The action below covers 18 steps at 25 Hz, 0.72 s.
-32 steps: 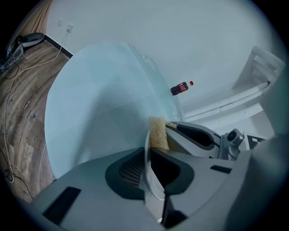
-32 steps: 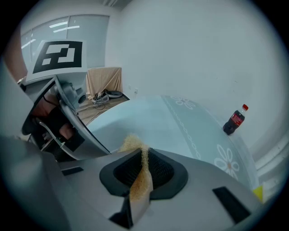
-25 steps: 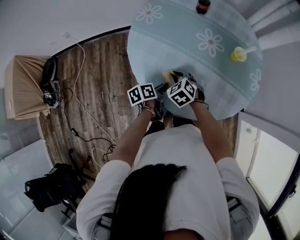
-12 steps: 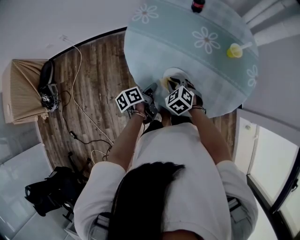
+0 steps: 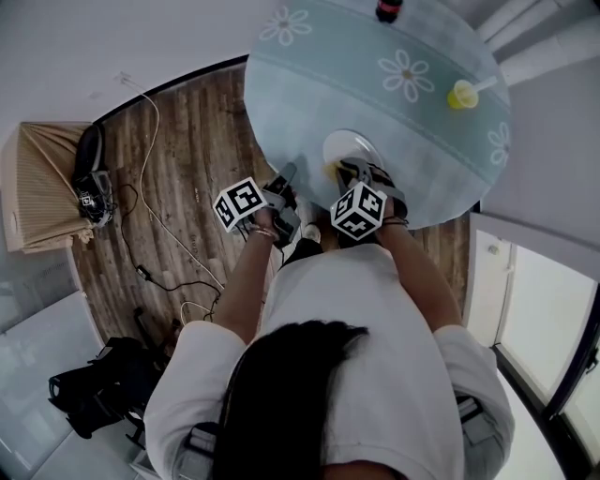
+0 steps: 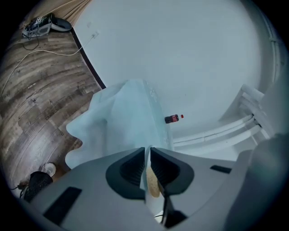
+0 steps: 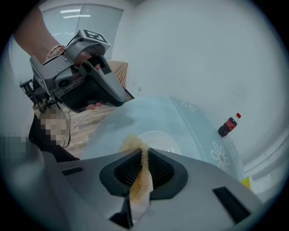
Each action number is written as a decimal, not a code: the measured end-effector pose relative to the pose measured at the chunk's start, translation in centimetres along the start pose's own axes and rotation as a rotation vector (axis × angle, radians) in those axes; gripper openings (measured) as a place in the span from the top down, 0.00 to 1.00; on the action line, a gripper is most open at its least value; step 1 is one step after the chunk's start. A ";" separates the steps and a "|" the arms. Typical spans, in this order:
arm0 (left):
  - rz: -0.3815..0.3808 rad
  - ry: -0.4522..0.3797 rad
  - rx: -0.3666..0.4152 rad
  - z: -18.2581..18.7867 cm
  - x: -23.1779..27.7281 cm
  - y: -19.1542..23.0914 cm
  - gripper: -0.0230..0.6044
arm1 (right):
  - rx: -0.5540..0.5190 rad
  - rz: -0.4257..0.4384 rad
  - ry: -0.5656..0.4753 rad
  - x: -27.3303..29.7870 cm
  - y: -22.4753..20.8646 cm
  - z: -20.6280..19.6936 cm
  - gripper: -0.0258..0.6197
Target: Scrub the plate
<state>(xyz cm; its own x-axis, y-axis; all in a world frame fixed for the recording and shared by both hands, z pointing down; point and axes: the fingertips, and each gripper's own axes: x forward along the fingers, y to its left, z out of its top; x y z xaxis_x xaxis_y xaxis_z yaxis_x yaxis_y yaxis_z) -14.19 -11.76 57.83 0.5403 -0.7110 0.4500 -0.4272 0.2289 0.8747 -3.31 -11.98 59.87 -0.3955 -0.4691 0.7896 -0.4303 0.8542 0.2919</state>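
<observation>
1. Right gripper (image 7: 143,155): clenched on a tan sponge (image 7: 141,180). The sponge is pinched flat between the pads, and its frayed end sticks out past the tips.
2. Left gripper (image 6: 147,155): the jaws have just been closing and are now down to a thin slit. I can see nothing caught between the pads. A tan patch shows low in the gap, and I cannot tell what it is.
3. Plate (image 5: 352,148): white and round, lying flat near the table's near edge. The right gripper's tips sit at its near rim, with the sponge's free end over that rim. I cannot tell whether sponge and plate actually touch. The left gripper is off to the plate's left, clear of it, above the table's edge.
4. Table (image 5: 309,94): round, under a pale blue cloth printed with white daisies.
5. Bottle (image 5: 386,9): dark with a red cap, upright at the far side of the table, well away from the plate.
6. Yellow cup (image 5: 461,94): holds a straw and stands at the far right of the tabletop.
7. Floor (image 5: 187,141): wood planks to the left of the table, with loose cables trailing across them.
</observation>
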 end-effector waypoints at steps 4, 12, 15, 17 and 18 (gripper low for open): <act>-0.039 0.037 0.003 -1.4 -0.4 -0.2 0.89 | 0.027 -0.003 0.005 -1.1 0.6 -0.5 0.88; -0.089 0.068 0.012 -2.3 -0.1 -1.5 0.91 | 0.101 -0.038 0.022 -2.8 0.9 -2.7 0.88; -0.089 0.078 0.017 -2.5 0.0 -1.6 0.92 | 0.144 -0.057 0.027 -3.4 1.0 -3.6 0.88; -0.090 0.086 0.020 -2.8 0.2 -1.7 0.92 | 0.167 -0.067 0.030 -3.7 0.9 -4.2 0.87; -0.091 0.091 0.027 -3.0 0.3 -1.9 0.92 | 0.181 -0.072 0.031 -3.9 0.9 -4.5 0.87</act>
<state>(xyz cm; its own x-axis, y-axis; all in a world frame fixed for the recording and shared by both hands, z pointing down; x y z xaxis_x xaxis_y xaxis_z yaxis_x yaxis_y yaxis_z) -11.04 -10.39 56.88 0.6406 -0.6645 0.3847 -0.3919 0.1478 0.9080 1.53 -8.41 59.52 -0.3342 -0.5179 0.7875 -0.5964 0.7632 0.2488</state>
